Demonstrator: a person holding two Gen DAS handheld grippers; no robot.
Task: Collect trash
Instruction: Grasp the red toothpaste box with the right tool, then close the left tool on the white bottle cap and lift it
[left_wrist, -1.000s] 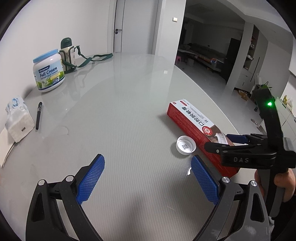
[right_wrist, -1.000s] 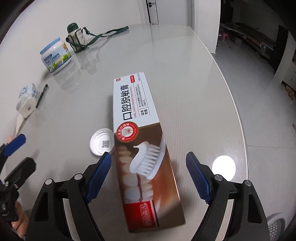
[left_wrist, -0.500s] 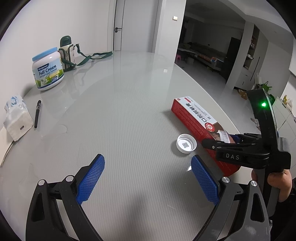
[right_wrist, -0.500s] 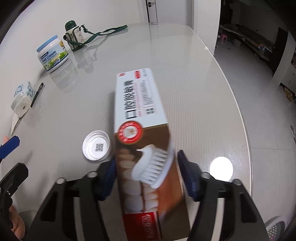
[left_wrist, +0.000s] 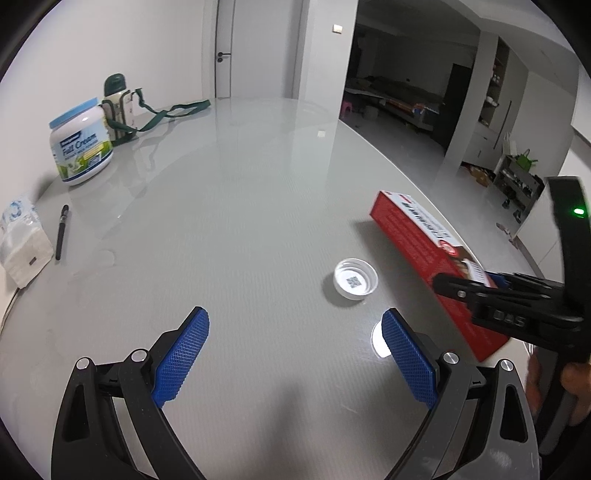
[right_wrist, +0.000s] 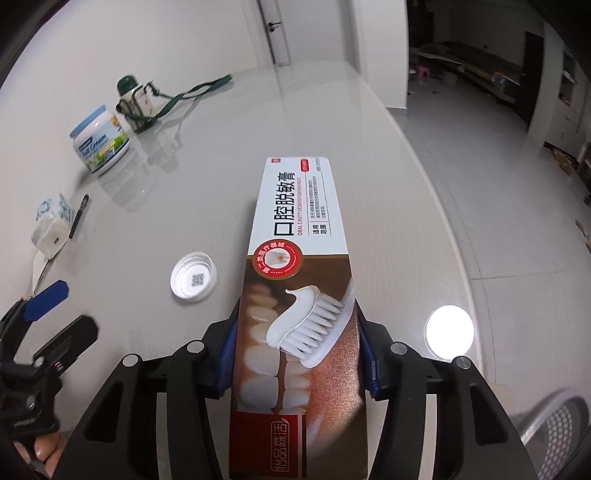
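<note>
A long toothpaste box (right_wrist: 299, 280), white, brown and red, is clamped between the blue pads of my right gripper (right_wrist: 295, 354) and lifted off the table, pointing away. In the left wrist view the box (left_wrist: 417, 243) tilts up at the right, with the right gripper (left_wrist: 491, 291) on its near end. A white bottle cap (right_wrist: 193, 279) lies upside down on the table left of the box; it also shows in the left wrist view (left_wrist: 355, 283). My left gripper (left_wrist: 295, 362) is open and empty above the table, short of the cap.
A Full Cream tin (left_wrist: 80, 146) and a green-strapped flask (left_wrist: 118, 107) stand at the far left by the wall. A black pen (left_wrist: 61, 232) and a tissue pack (left_wrist: 22, 243) lie at the left edge. The table's curved edge (right_wrist: 436, 206) runs along the right, floor beyond.
My right gripper closed on the toothpaste box and raised it off the table. My left gripper stayed open and barely moved.
</note>
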